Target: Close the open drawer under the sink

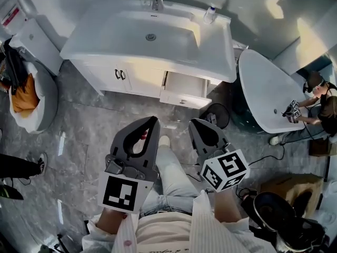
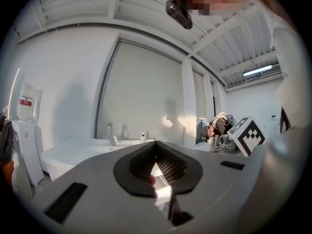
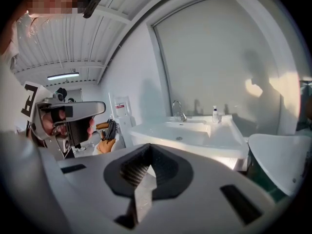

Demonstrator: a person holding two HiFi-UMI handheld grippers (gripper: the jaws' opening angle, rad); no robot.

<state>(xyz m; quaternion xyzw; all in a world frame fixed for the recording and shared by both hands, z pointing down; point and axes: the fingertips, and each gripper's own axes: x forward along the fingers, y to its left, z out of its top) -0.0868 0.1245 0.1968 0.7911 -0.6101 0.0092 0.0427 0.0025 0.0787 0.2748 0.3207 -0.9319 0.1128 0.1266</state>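
Drawer (image 1: 183, 84) under the sink (image 1: 113, 31) stands open, bathtub (image 1: 260, 88) just beside it, left tool (image 1: 153, 119) and right tool (image 1: 194, 122) both pressed together, empty, held well back.

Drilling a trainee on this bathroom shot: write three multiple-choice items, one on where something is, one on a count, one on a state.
1. The open white drawer sits in the white vanity cabinet at: A) the end nearer the white bathtub B) the end farthest from it C) the centre.
2. Small clear bottles on the white sink counter: A) none B) one C) three.
3. The grey left gripper and right gripper are: A) both shut, empty B) both wide open C) gripping the drawer.
Key: 1 A, the drawer gapes at the tub-side end; 2 B, one stands right of the tap; 3 A, jaw tips meet with nothing between.
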